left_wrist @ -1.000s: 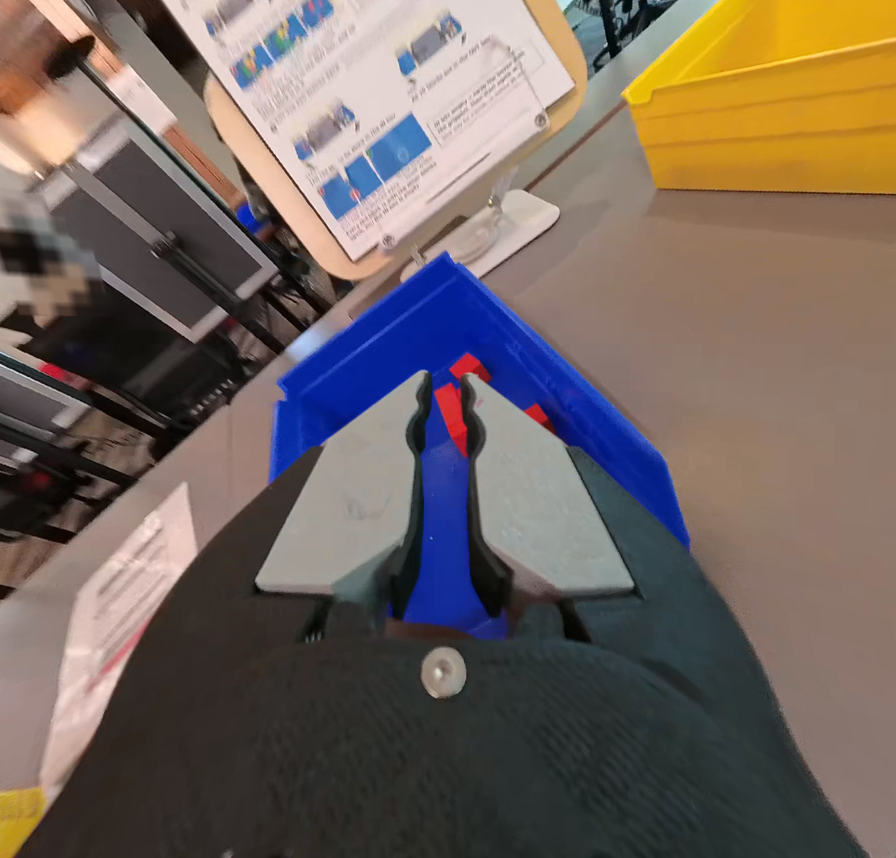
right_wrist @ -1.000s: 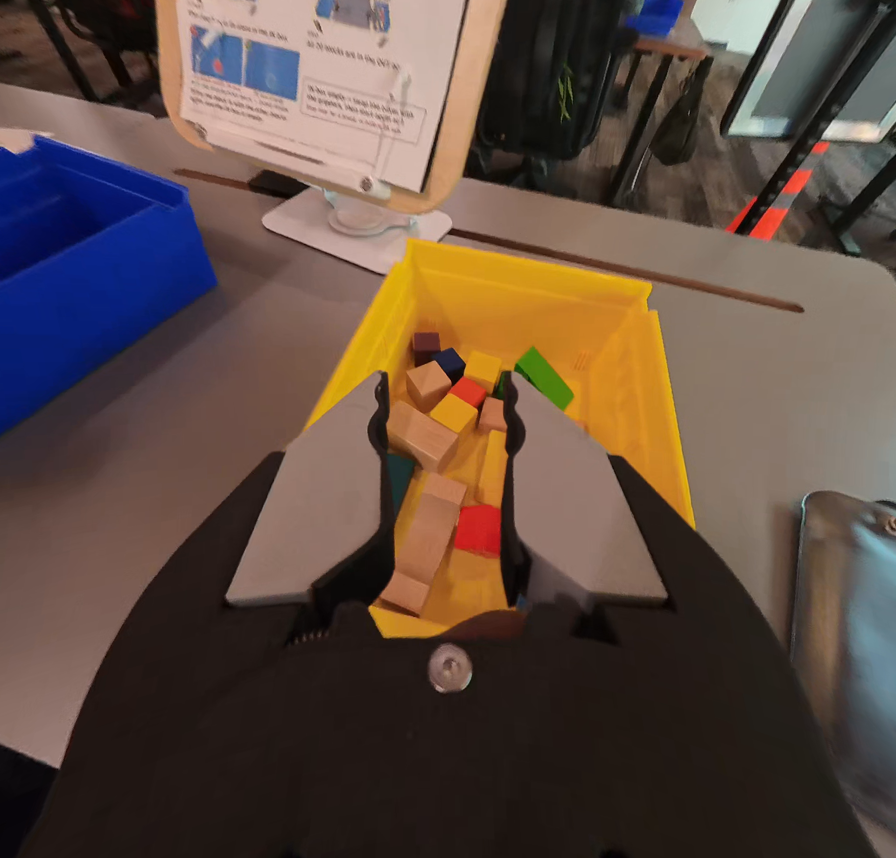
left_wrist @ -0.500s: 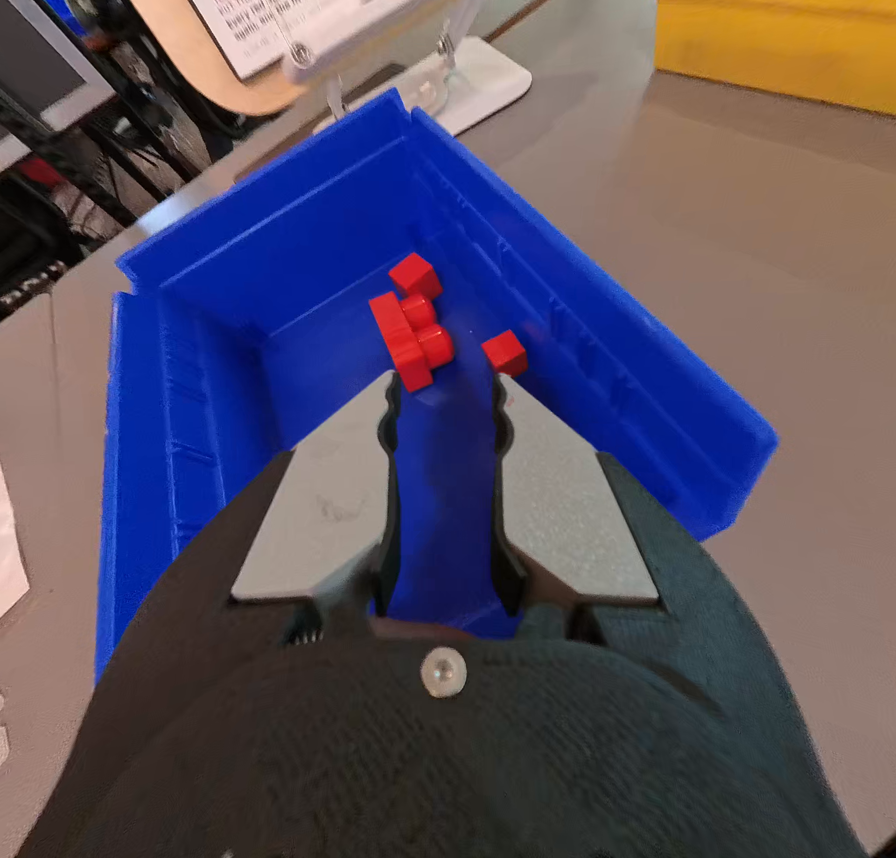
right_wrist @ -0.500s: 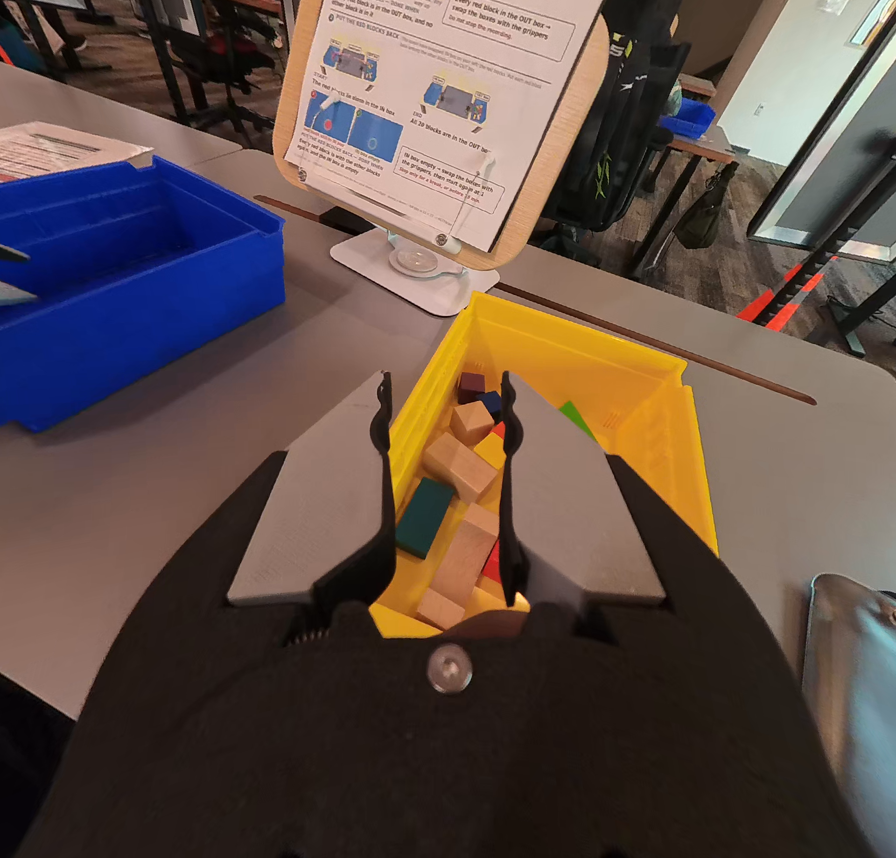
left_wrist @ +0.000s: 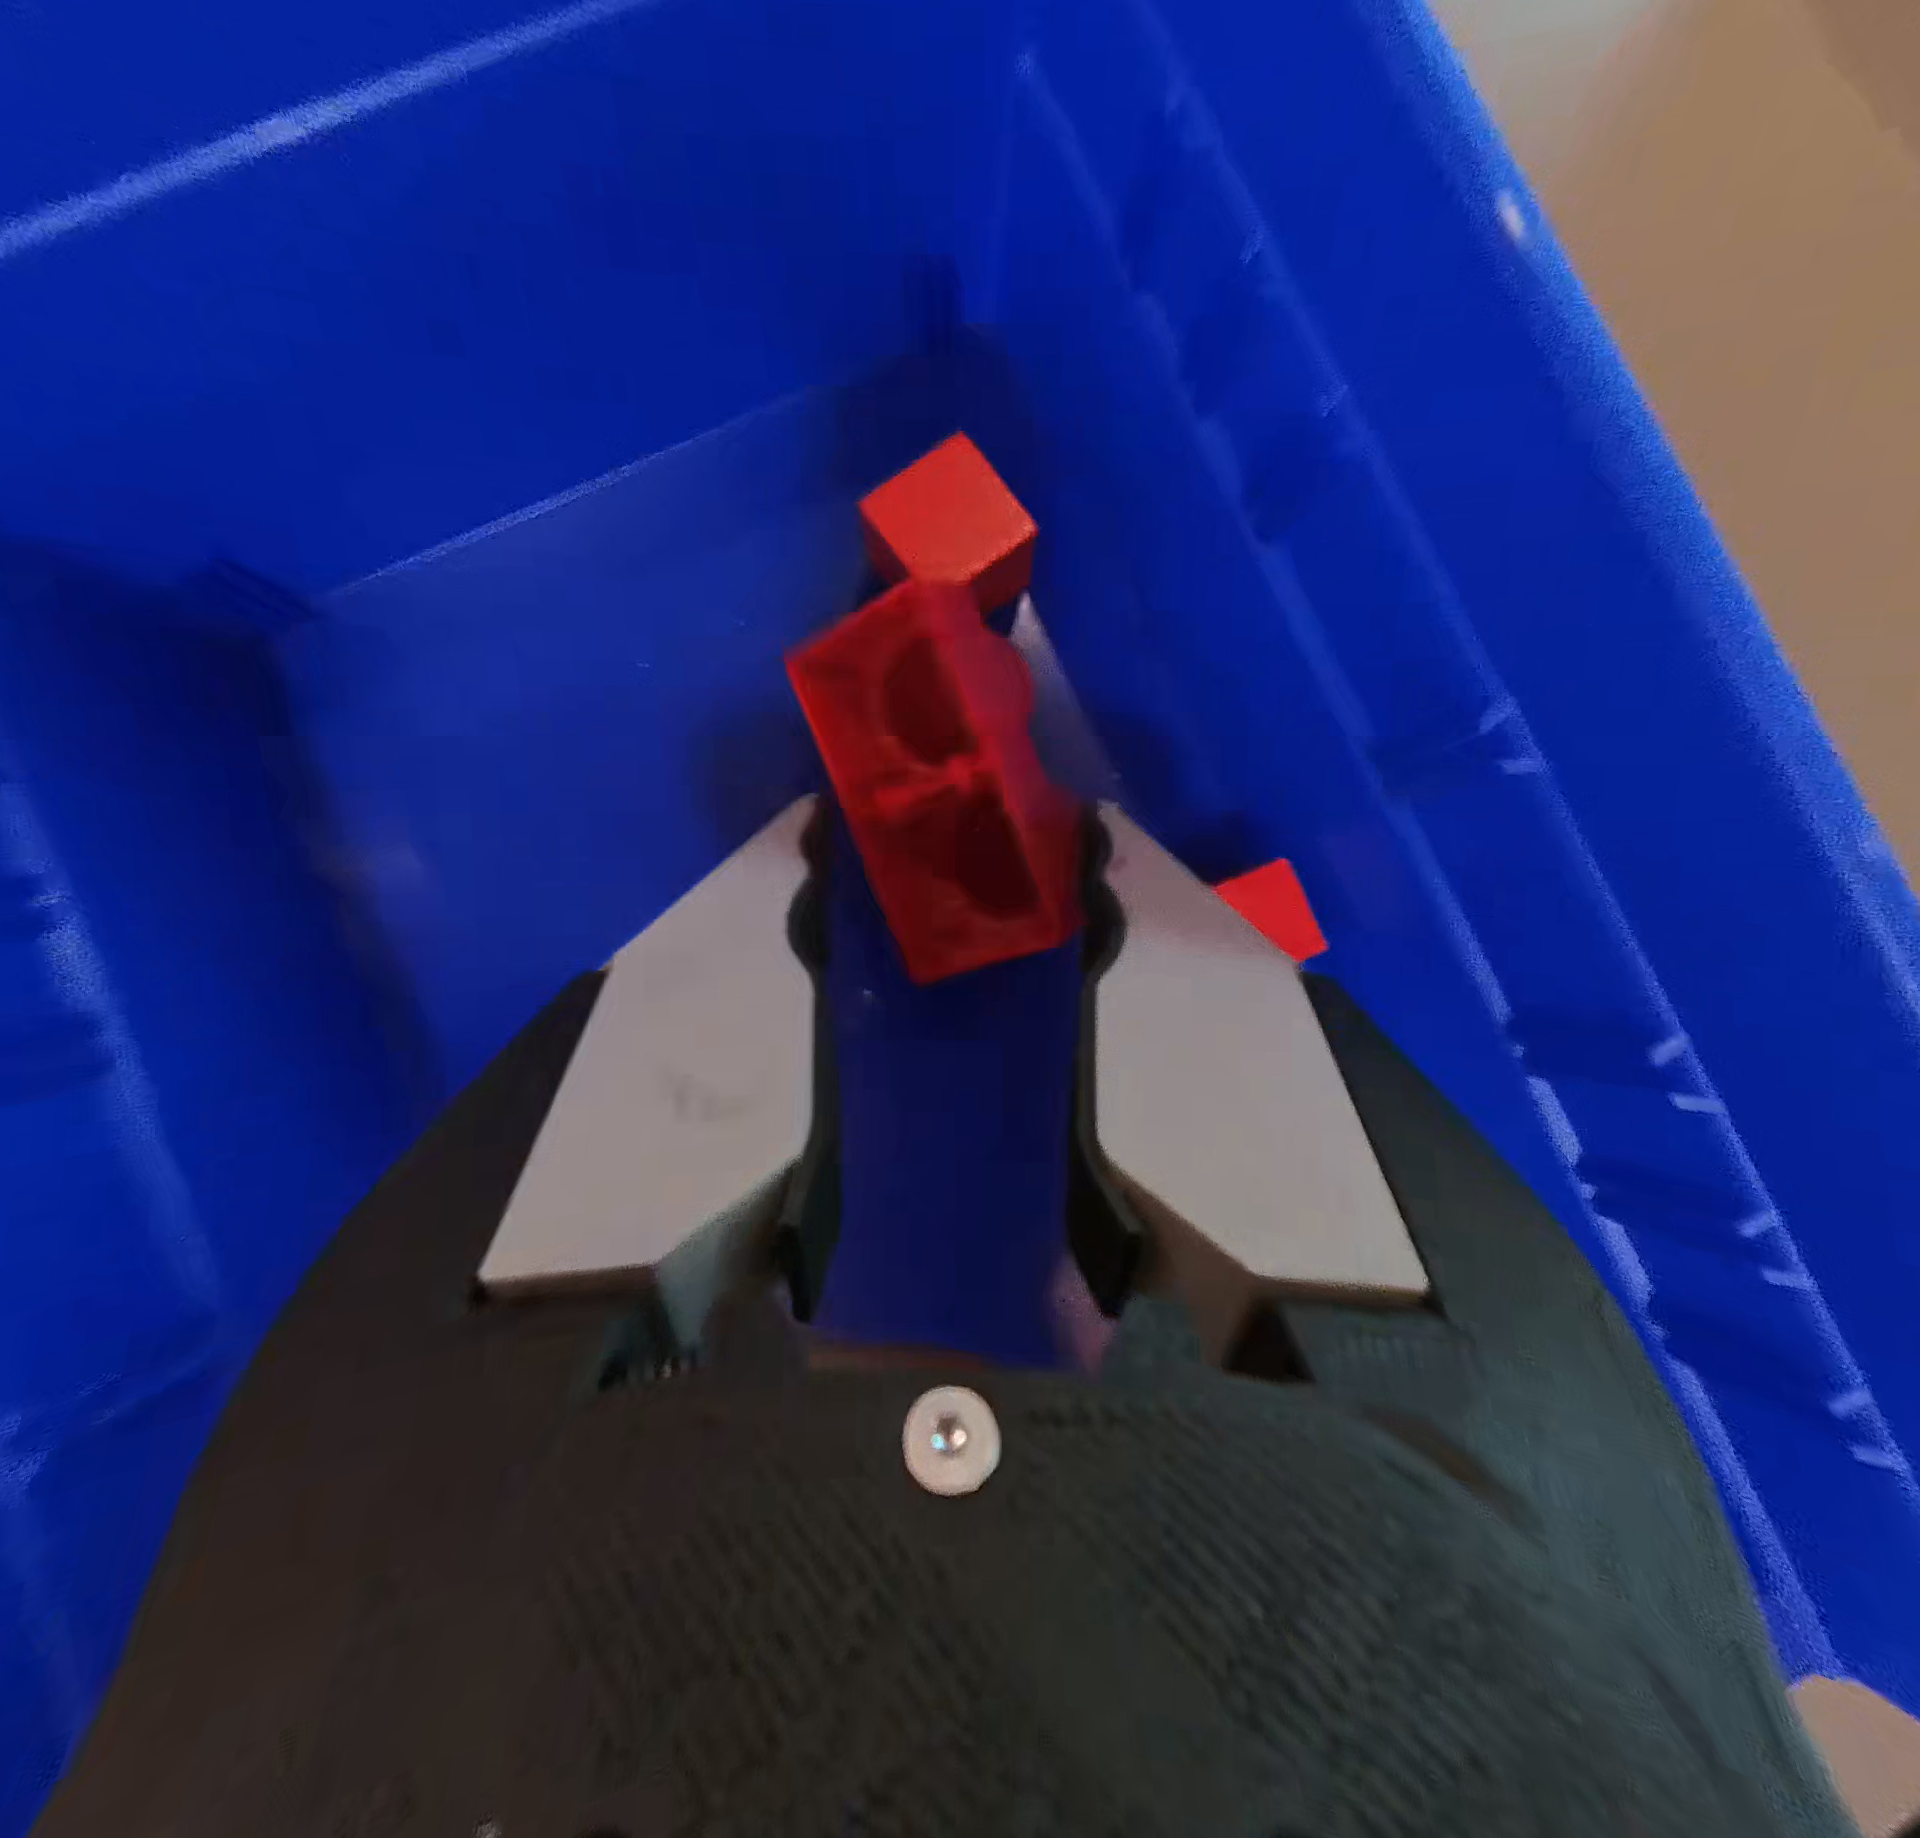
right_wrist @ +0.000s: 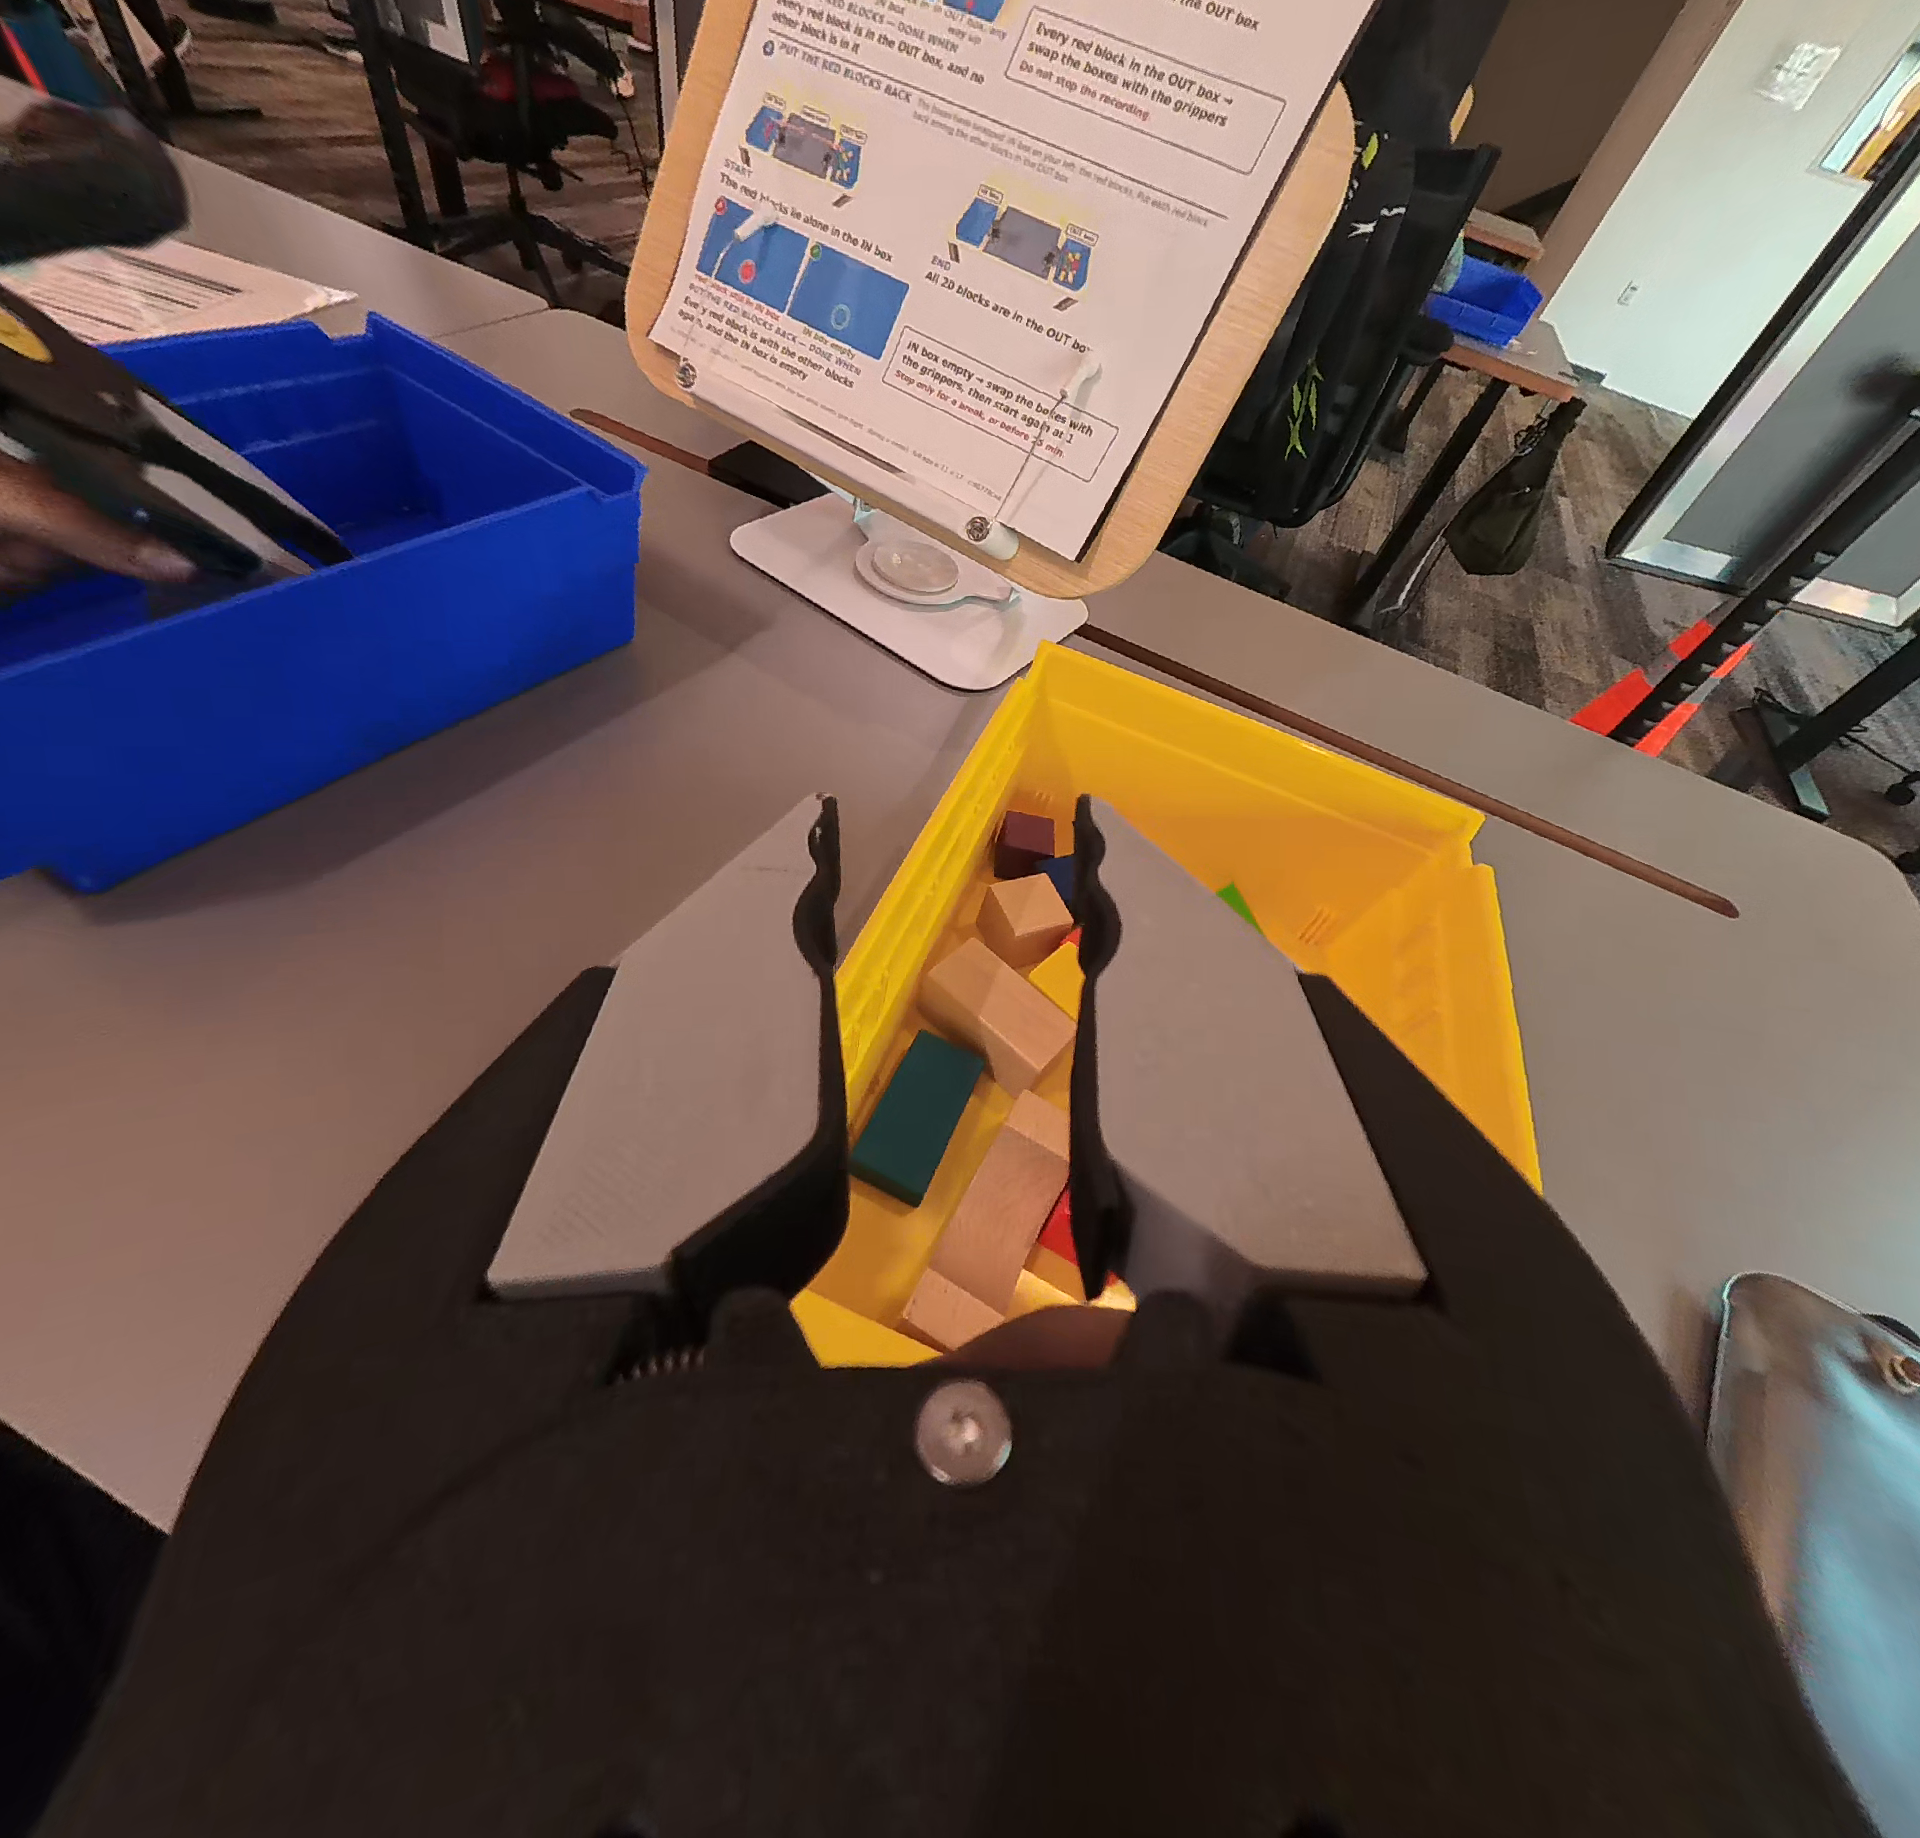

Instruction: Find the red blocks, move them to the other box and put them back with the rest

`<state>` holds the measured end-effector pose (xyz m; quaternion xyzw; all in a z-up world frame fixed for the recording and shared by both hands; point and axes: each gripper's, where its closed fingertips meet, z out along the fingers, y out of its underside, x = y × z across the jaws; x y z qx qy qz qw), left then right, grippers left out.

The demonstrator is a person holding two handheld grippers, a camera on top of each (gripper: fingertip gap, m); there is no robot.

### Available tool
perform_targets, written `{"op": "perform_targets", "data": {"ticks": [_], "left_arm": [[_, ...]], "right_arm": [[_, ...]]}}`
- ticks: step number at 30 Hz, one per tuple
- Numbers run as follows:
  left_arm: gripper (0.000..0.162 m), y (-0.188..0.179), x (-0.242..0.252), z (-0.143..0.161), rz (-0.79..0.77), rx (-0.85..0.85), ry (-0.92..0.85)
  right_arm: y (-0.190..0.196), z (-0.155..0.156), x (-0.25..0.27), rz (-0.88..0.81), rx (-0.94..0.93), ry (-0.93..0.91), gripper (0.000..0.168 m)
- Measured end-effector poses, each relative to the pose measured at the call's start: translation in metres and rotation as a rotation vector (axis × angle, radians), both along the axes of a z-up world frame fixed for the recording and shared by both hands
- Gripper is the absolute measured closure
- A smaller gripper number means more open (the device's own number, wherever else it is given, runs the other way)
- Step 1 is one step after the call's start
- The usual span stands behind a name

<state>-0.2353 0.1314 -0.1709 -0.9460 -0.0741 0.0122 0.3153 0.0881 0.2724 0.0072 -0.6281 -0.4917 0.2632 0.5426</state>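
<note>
Left wrist view: the left gripper (left_wrist: 948,858) is low inside the blue box (left_wrist: 520,282), its fingers apart around the red brick (left_wrist: 940,786). A red cube (left_wrist: 951,526) lies just behind. Better to center the brick before closing.

Right wrist view: the right gripper (right_wrist: 951,869) hovers with its fingers apart and empty above the yellow box (right_wrist: 1455,957) of mixed blocks.

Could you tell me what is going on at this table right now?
A person works two handheld grippers. The left gripper is down inside the blue box, open, its fingers either side of a red studded brick, with two red cubes nearby. The right gripper hangs open and empty above the yellow box of mixed blocks.
</note>
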Motion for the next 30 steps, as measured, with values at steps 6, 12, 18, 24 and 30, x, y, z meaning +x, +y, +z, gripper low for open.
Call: {"op": "perform_targets", "data": {"ticks": [6, 12, 18, 24, 30], "left_arm": [[0.123, -0.006, -0.002, 0.001, -0.044, 0.015, 0.135], [0.124, -0.036, 0.017, 0.104, 0.008, 0.491, 0.399], [0.123, -0.067, 0.144, 0.182, -0.317, 0.827, 0.23], [0.123, -0.094, 0.246, 0.22, -0.59, 0.993, 0.139], [0.123, -0.102, 0.295, 0.213, -0.742, 0.971, 0.088]], "right_arm": [[-0.001, 0.004, 0.005, 0.001, 0.007, 0.012, 0.126], [-0.017, 0.006, -0.002, 0.072, -0.017, 0.025, 0.126], [-0.112, 0.013, -0.029, 0.486, -0.179, 0.075, 0.122], [-0.196, 0.021, -0.038, 0.77, -0.211, 0.105, 0.111], [-0.239, 0.029, -0.037, 0.93, -0.318, 0.15, 0.098]]}}
